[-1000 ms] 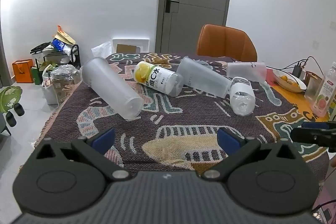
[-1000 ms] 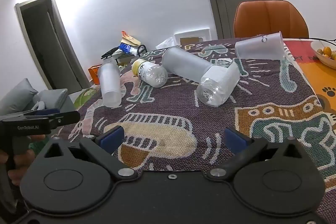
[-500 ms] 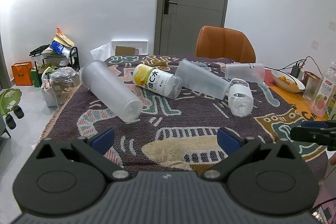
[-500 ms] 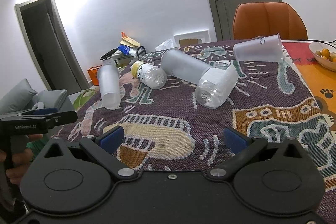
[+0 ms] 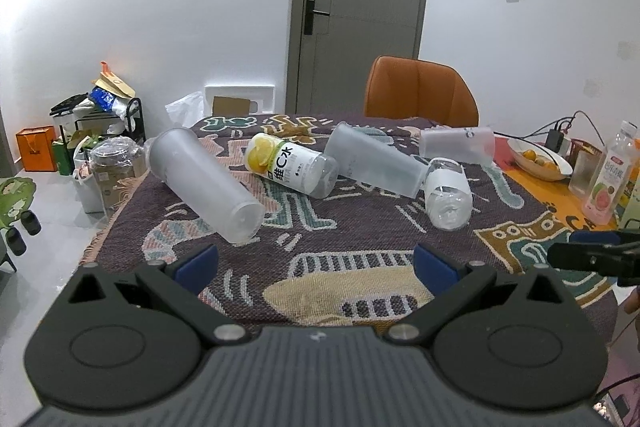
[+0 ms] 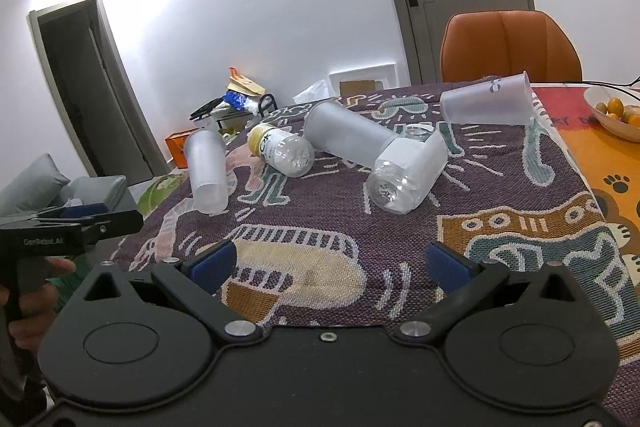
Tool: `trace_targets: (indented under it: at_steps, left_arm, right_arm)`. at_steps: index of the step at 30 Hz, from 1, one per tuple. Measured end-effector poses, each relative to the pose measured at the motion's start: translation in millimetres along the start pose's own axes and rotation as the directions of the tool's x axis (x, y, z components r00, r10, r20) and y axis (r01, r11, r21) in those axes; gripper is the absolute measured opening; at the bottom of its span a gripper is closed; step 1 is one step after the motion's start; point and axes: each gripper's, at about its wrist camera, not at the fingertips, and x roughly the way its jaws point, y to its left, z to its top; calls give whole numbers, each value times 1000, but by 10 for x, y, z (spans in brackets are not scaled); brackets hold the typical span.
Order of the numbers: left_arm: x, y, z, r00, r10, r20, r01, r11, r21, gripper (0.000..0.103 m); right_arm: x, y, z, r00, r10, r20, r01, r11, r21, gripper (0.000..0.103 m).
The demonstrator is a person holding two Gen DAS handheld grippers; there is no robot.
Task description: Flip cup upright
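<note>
Left gripper (image 5: 316, 261): held low at the near edge of the table, level, blue-padded fingers (image 5: 198, 261) spread wide with nothing between them.
Right gripper (image 6: 328, 265): likewise low at the near edge, pointing across the table, fingers spread wide and empty.
Cup (image 6: 486, 101): a short frosted cup on its side at the far side of the patterned cloth (image 6: 500, 195), ahead and to the right of the right gripper, well apart from both.
In between: a clear bottle with a white label (image 6: 408, 173) lies ahead of the right gripper, its neck end against a long frosted tumbler (image 6: 348, 137).
Further left: a yellow-capped drink bottle (image 5: 290, 165) on its side, then another frosted tumbler (image 5: 204, 185) lying ahead of the left gripper's left finger.
Beyond the table: an orange chair (image 5: 420, 91) and a grey door (image 5: 360, 7).
Far right: a bowl of oranges (image 5: 538, 159) and a pink-labelled bottle (image 5: 608, 179), standing.
</note>
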Motion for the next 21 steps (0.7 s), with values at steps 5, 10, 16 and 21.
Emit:
trace_targets:
  at_steps: [5, 10, 16, 21]
  left_arm:
    - [-20, -6, 12, 1000, -3, 6, 3, 1000, 3, 103]
    - [-16, -15, 6, 1000, -3, 1, 3, 1000, 9, 103]
    - [-7, -2, 13, 1000, -4, -3, 4, 1000, 5, 103]
    - [5, 27, 16, 1000, -4, -5, 4, 1000, 0, 103]
  right_arm:
    - [6, -12, 0, 1000, -3, -1, 3, 1000, 2, 103]
    - [10, -12, -4, 1000, -3, -2, 3, 1000, 4, 103]
    - [6, -27, 2, 1000, -3, 3, 3, 1000, 4, 103]
    - [35, -21, -7, 1000, -5, -1, 5, 1000, 5, 103]
